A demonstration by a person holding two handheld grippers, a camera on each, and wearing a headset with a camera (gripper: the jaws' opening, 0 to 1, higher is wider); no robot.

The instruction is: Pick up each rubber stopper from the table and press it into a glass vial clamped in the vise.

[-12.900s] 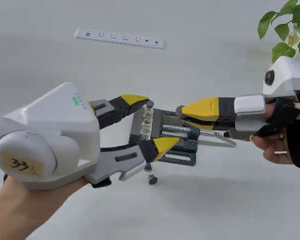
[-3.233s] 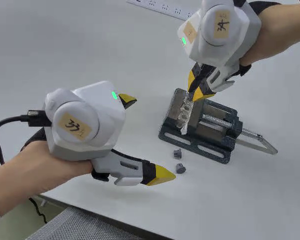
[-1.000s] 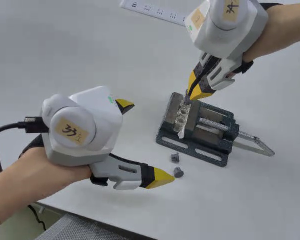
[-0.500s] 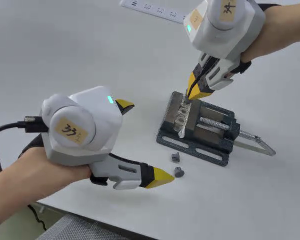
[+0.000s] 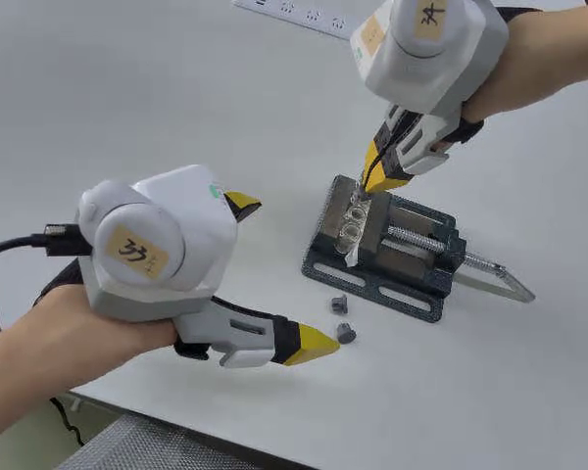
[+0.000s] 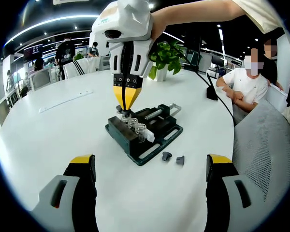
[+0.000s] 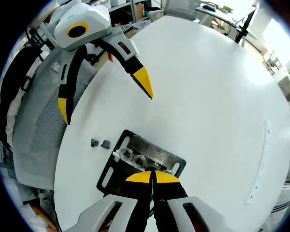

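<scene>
Glass vials point(image 5: 351, 223) are clamped in the vise point(image 5: 416, 262). Right gripper point(image 5: 376, 182) is clenched, tips down on the far vial; can't tell if a plug is pinched. Left gripper point(image 5: 282, 274) is released, hovering near two stoppers point(image 5: 339, 305) on the table point(image 5: 127, 98). Risk: an off-centre push tilts the plug, or the tips slip and chip the rim. Versus half a second ago: right tips slightly lower, left unmoved, loose stoppers unchanged.

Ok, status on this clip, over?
Left gripper open, beside two loose stoppers. Right gripper shut, tips down on end vial in vise. Nothing in the way.
</scene>
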